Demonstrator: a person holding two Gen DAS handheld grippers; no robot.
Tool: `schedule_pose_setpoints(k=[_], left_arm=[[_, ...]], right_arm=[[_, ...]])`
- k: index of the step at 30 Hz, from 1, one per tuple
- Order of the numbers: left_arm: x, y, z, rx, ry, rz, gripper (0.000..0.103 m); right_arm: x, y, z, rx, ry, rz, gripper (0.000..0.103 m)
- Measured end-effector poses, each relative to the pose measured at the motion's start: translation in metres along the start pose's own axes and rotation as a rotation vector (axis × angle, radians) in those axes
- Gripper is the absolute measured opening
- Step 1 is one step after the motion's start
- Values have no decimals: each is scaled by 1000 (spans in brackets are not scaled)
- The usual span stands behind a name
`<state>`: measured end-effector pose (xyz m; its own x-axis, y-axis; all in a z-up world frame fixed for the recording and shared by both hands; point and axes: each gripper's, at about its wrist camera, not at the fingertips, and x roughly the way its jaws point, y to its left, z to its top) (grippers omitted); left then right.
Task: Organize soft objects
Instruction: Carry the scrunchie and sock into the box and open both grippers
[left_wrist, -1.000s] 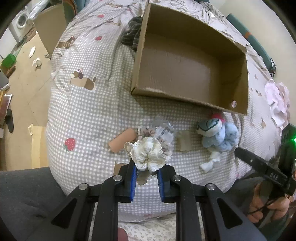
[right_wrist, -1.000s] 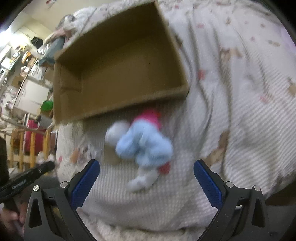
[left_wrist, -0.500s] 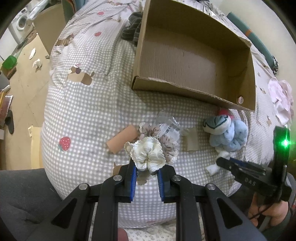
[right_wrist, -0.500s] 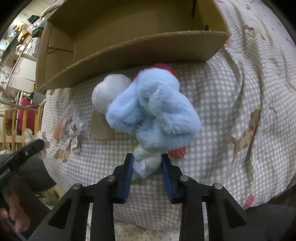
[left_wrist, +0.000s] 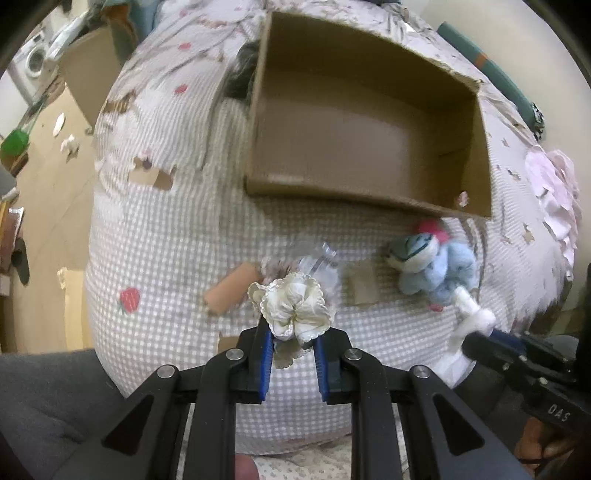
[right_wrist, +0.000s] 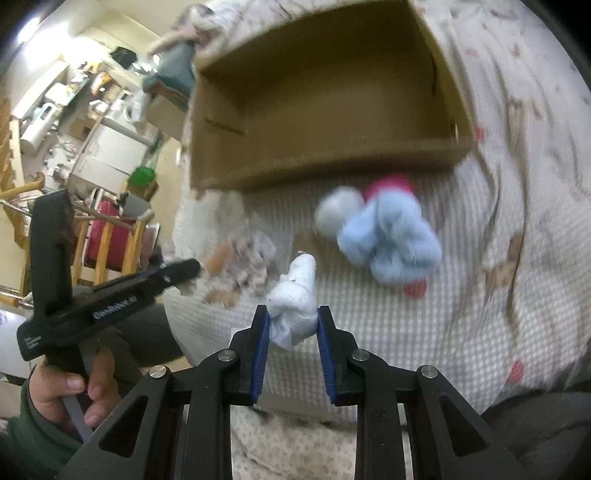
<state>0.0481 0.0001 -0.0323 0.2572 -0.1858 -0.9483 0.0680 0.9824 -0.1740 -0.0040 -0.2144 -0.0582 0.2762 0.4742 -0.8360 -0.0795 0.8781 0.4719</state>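
- The left gripper (left_wrist: 291, 341) has its fingers clamped on a cream fabric flower (left_wrist: 293, 308), held just off the checked bed cover (left_wrist: 166, 240), on the near side of the open cardboard box (left_wrist: 369, 147).
- The right gripper (right_wrist: 293, 326) has its fingers pressed onto a white cloth piece (right_wrist: 293, 306), also on the near side of the box; the log shows the gap settled, so I judge this a firm hold.
- The blue plush toy (right_wrist: 388, 240) lies on the cover close to the box's near wall. Whether the white piece is part of it or a thing of its own cannot be told.
- The step in hand looks like carrying both soft things into the box. To do it well, lift each clear of the near wall before moving across, since a trailing fold could catch the cardboard edge.
- Keep the two grippers apart over the box so they do not knock together, and release only once low inside.
- If the toy is attached, expect its weight to swing; raise it slowly.
- A crumpled clear wrapper (left_wrist: 321, 262) and a brownish ruffled thing sit just behind the flower, toward the box; motion blur makes them hard to read.
- A dark cloth (left_wrist: 242, 74) left of the box is half hidden by its wall.
- A pale pink cloth (left_wrist: 554, 192) right of the box is cut by the frame edge.
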Motion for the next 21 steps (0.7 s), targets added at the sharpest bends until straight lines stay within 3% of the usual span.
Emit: schedule_pose_setpoints(k=[13, 21], left_arm=[[-39, -47, 80, 123, -111, 10, 17], [-15, -63, 114, 123, -128, 17, 17]], right_arm=[[-87, -36, 66, -31, -190, -52, 27], [-69, -32, 102, -49, -289, -97, 27]])
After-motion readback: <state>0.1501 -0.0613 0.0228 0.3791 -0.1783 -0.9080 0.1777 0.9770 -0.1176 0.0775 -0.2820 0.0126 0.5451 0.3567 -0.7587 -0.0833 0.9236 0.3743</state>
